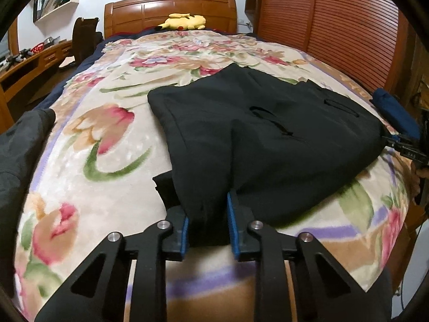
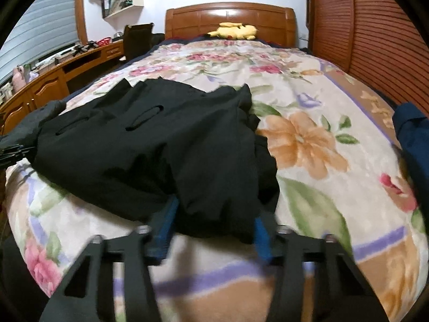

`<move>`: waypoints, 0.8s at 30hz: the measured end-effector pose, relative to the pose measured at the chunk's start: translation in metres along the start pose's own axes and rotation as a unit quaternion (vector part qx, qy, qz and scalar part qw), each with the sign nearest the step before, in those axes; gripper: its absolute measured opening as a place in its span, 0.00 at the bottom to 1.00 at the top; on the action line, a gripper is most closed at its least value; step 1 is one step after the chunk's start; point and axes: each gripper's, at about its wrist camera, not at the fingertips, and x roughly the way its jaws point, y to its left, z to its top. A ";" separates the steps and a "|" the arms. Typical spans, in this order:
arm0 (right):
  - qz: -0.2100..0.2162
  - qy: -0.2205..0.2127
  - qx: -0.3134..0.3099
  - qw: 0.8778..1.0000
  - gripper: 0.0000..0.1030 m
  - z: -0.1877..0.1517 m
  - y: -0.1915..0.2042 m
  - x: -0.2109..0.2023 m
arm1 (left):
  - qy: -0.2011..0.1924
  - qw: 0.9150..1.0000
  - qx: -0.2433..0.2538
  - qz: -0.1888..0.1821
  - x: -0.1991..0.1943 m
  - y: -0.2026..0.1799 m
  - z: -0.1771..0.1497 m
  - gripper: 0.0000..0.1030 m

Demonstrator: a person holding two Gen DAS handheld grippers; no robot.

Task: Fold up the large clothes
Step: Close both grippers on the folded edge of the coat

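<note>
The black garment (image 1: 257, 134) lies spread on the bed's floral blanket (image 1: 107, 139), filling the middle of the left wrist view and reaching toward 3 o'clock, with two slit openings showing on its upper face. The left gripper (image 1: 207, 221) at 6 o'clock is clenched on a bunched near edge of the cloth between its blue pads, and the right gripper (image 2: 211, 228), also at 6 o'clock in its own view, grasps another gathered fold. A yellow plush toy (image 1: 185, 21) rests at 12 o'clock against the wooden headboard (image 1: 171, 8).
</note>
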 end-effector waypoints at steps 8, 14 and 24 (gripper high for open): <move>-0.020 -0.014 -0.032 0.999 0.21 -0.004 0.015 -0.025 | -0.037 0.999 0.011 0.003 -0.040 -0.013 -0.010 0.16; -0.018 -0.027 -0.034 0.999 0.21 -0.018 0.020 -0.062 | -0.054 0.998 0.011 -0.006 -0.073 -0.021 -0.032 0.16; -0.016 -0.017 -0.030 0.999 0.25 -0.045 0.026 -0.102 | -0.053 0.999 0.006 0.003 -0.093 -0.033 -0.058 0.18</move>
